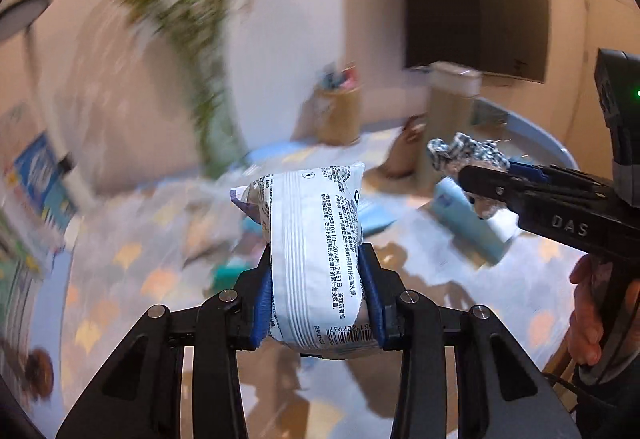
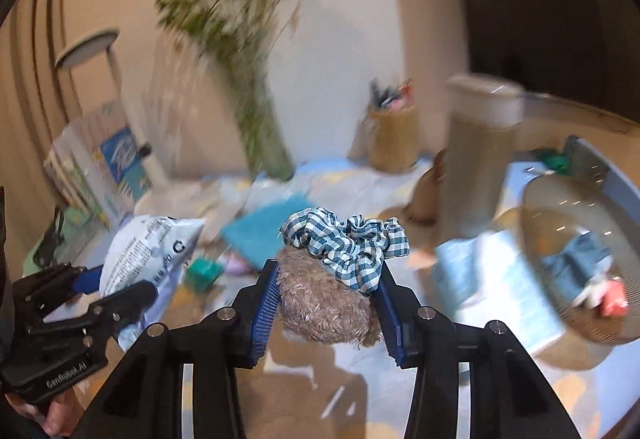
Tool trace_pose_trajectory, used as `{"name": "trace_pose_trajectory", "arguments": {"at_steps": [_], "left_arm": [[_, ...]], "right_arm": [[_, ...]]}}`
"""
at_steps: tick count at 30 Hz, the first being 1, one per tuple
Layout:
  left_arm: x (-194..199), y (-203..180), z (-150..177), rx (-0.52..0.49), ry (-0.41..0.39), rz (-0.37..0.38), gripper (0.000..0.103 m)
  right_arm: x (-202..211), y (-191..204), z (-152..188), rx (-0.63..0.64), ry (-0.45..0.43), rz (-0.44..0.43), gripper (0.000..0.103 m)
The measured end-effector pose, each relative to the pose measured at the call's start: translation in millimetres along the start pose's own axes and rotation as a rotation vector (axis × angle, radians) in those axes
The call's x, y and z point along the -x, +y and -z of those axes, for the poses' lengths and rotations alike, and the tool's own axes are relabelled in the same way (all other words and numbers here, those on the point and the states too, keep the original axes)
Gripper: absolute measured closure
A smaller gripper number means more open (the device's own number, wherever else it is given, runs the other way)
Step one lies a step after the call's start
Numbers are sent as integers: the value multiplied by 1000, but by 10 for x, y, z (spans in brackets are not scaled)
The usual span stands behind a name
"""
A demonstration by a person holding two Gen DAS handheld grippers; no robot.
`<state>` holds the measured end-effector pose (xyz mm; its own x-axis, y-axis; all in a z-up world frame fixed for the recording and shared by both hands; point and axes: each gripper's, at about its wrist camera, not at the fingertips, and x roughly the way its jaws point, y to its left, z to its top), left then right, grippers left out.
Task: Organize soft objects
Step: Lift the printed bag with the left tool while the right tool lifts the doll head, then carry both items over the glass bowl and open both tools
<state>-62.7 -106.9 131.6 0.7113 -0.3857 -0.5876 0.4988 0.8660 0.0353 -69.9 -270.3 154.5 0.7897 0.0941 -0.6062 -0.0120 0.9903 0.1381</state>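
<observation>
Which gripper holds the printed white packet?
The left gripper: its blue pads squeeze the white packet. The right gripper instead grips a brown furry item with a green-checked scrunchie.

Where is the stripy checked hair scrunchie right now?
The blue-and-white checked fabric scrunchie sits on a fuzzy brown plush lump clamped in the right gripper, lifted above the patterned table.

Pack (image 1: 316, 239): glossy white plastic film, crinkled. Scrunchie (image 2: 348, 243): matt gingham cloth. Toy (image 2: 320, 303): rough tan fuzz. Tongs (image 1: 318, 295): matt black plastic, ribbed blue pads, shiny metal pins. Basket (image 2: 394, 141): woven fibre. Surface (image 1: 120, 279): matt printed cloth.
</observation>
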Motion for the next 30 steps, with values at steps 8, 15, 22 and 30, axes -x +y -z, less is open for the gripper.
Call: {"name": "trace_pose_trajectory", "arguments": {"at_steps": [8, 15, 22, 30], "left_arm": [[-319, -1114, -721, -153, -51, 165, 67], [-714, -1879, -1191, -230, -56, 238, 67], [-1150, -2505, -1275, -292, 14, 320, 67], [-1529, -2714, -1184, -295, 70, 323, 54]], "right_arm": [[414, -1076, -323, -159, -93, 125, 58], [617, -2043, -417, -311, -103, 234, 58], [547, -2765, -272, -438, -28, 310, 57], [343, -3121, -78, -534, 64, 268, 43]]}}
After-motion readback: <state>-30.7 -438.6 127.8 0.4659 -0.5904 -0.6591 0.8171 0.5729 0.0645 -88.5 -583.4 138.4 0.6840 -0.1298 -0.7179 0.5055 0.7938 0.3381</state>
